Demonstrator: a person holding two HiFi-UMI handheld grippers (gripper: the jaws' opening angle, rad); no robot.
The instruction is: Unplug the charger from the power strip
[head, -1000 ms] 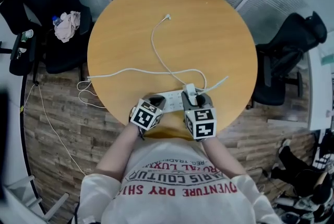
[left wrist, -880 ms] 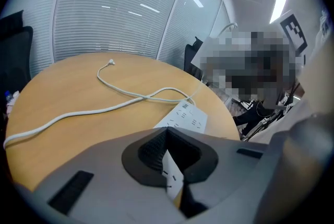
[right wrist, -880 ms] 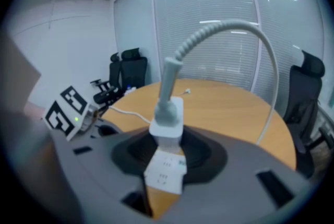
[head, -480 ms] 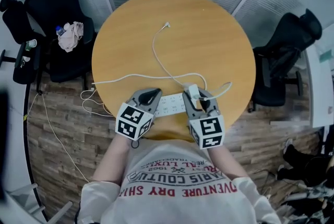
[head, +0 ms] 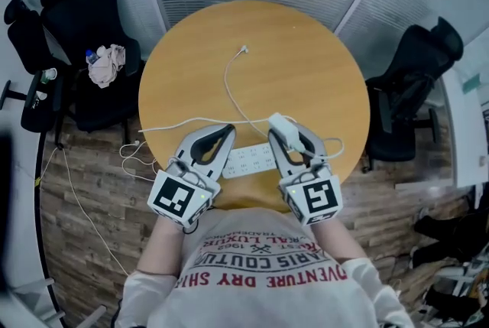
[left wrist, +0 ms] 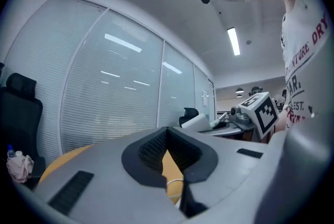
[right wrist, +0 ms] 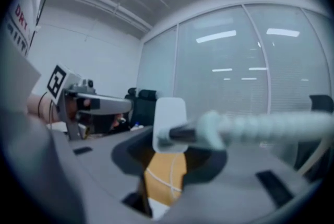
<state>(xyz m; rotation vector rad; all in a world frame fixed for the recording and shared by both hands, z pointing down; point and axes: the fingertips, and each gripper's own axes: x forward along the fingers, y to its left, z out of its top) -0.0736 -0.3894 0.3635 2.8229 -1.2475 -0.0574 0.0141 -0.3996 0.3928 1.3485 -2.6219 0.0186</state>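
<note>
A round, smooth wooden table (head: 306, 51) stands before slatted glass walls. Above its near edge, the white, round-cornered charger (head: 280, 122) is pinched between the grey fingers of the right gripper (head: 284, 132), clear of the long white power strip (head: 248, 160) lying flat below. Its thin cable (head: 228, 82) snakes across the wood. The tips of the left gripper (head: 228, 131) are pressed together on nothing.
</note>
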